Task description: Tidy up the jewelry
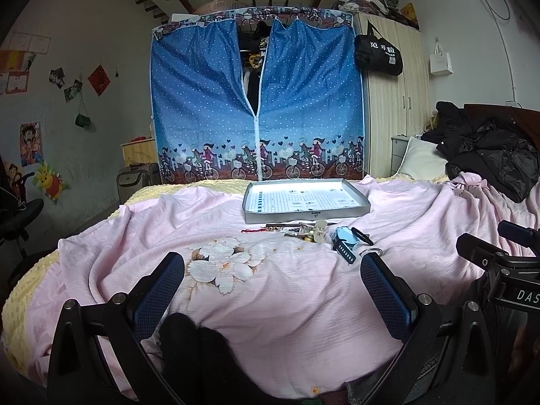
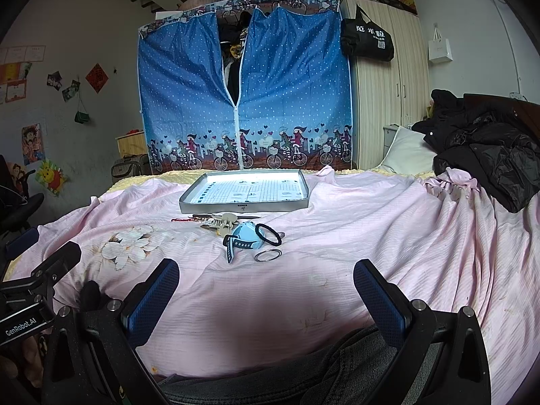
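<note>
Pink bedspread (image 2: 354, 236): covers the bed, bearing all items. Grey tray (image 2: 244, 206): lies flat, far side of the jewelry. Blue watch (image 2: 244, 241): just before the tray, touching black hair tie (image 2: 268, 233). Silver bangle (image 2: 267, 255): nearest the grippers. Left gripper (image 1: 271, 287) and right gripper (image 2: 266, 292): fingers wide apart, holding nothing.

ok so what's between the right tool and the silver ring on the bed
Nothing but bare pink bedspread. In the right wrist view the right tool is open and the silver ring lies just past it, with no item between.
</note>
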Tool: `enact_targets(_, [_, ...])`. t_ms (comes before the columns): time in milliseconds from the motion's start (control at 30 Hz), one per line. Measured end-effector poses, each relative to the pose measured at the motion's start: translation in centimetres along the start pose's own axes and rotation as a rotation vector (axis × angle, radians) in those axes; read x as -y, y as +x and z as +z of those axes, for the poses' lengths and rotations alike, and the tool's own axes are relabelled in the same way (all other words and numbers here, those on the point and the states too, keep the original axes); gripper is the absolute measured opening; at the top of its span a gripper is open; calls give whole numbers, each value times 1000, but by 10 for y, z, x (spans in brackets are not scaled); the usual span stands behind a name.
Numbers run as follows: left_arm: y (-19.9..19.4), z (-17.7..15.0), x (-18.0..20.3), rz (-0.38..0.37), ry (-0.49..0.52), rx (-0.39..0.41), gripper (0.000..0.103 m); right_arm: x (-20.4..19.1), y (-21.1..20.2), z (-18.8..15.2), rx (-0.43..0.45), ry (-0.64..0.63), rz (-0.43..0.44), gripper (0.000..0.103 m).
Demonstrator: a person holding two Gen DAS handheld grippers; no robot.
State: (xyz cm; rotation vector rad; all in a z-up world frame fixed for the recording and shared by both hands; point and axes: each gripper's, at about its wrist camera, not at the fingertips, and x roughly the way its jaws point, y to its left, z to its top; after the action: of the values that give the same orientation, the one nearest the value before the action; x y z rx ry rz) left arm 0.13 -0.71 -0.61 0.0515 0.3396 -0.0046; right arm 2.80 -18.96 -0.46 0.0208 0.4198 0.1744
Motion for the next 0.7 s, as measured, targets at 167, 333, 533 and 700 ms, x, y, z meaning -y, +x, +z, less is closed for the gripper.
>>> enact_targets(167, [-1,1,-1,-3,-8,0,102,1,0,-3,-2,-1,-1,103])
enact_targets(333, [0,1,-1,-2,-10,-1,102,0,1,-3,-3,-1,-1,103])
enact_targets(533, [-1,2,-3,-1,-11,-3,102,1,0,-3,-3,-1,-1,103])
enact_targets(700, [0,2,-3,-2,-13,-4,102,1,1,-3,-4,-1,-1,103])
